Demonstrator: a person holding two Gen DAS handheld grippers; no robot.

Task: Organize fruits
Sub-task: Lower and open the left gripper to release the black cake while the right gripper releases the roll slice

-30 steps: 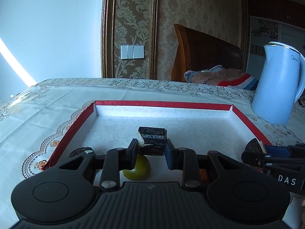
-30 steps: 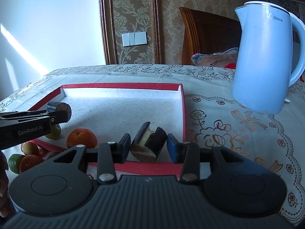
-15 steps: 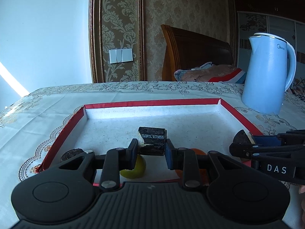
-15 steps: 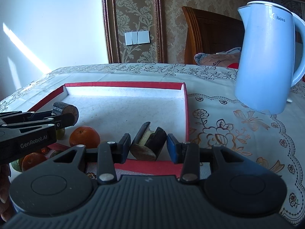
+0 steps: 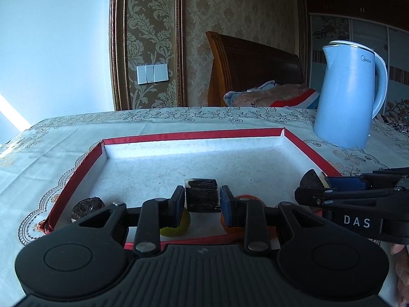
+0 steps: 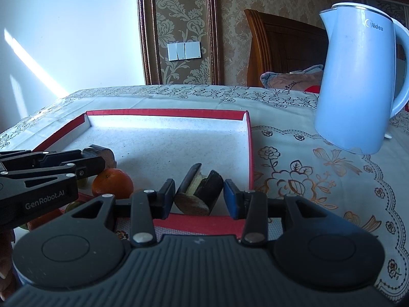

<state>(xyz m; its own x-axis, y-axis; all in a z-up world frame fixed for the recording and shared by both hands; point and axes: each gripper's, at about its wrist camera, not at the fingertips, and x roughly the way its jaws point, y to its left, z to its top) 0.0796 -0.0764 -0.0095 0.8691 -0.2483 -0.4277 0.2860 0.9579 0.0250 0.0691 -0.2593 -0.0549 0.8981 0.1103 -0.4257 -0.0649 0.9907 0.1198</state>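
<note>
Both grippers are mid-carry here. The left gripper point(image 5: 202, 200) has its jaws clamped on a dark, blackened chunk of fruit point(image 5: 201, 193), held above the near edge of the shallow red-rimmed white tray point(image 5: 194, 135). The right gripper point(image 6: 199, 195) grips a dark split piece with a pale core point(image 6: 198, 192) over the tray's near right corner. I'd guess next is lowering each onto bare tray floor, clear of the round orange fruit point(image 6: 112, 182), then letting go. Far right on the counter: a pale blue kettle point(image 5: 349, 97).

Left claw point(image 5: 202, 200): black ribbed housing, two round caps, silver screws, blue pads; white "GenRobot.AI" lettering on its side. Right claw point(image 6: 199, 195): identical build; its side reads "DAS".
</note>
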